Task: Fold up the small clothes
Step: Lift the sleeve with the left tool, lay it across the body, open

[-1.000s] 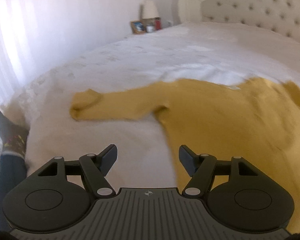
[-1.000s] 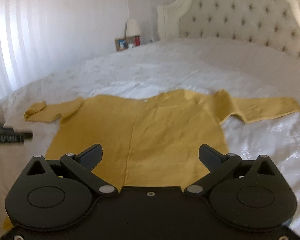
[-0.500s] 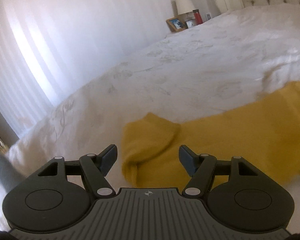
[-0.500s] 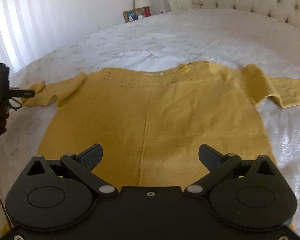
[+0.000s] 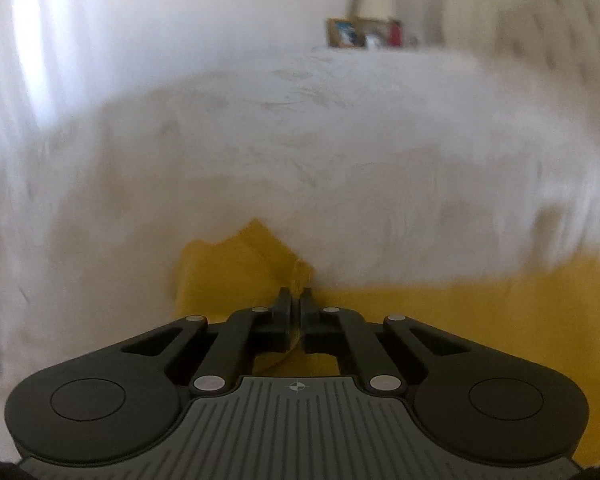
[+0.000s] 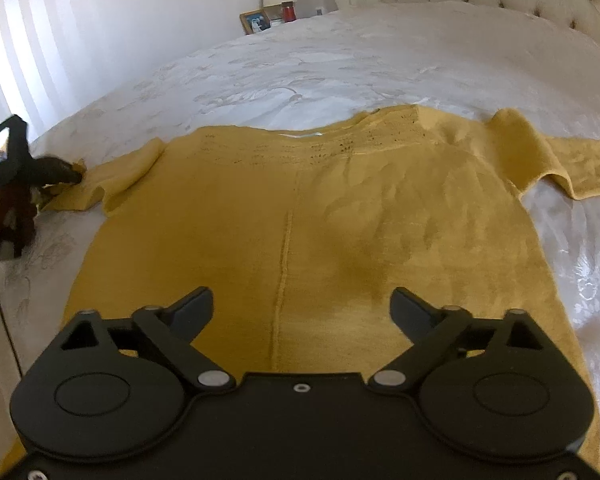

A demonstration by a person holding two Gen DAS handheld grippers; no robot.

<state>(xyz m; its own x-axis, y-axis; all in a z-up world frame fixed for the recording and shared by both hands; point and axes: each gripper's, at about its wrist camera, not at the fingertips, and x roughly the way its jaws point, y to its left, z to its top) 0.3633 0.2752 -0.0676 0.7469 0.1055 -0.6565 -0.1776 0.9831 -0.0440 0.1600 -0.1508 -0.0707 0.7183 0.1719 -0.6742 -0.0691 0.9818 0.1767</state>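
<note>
My left claw (image 5: 296,300) was closed on the cuff of the left sleeve (image 5: 236,268), with a little yellow cloth pinched between its jaws. My right claw (image 6: 302,304) hung open above the lower body of the yellow sweater (image 6: 300,220), holding nothing. The sweater lay flat, spread on the white bed (image 6: 340,60), both sleeves out (the left view was blurred). I judged the step as the first sleeve fold. Next the sleeve must be carried inward across the body and laid flat without dragging the sweater.
</note>
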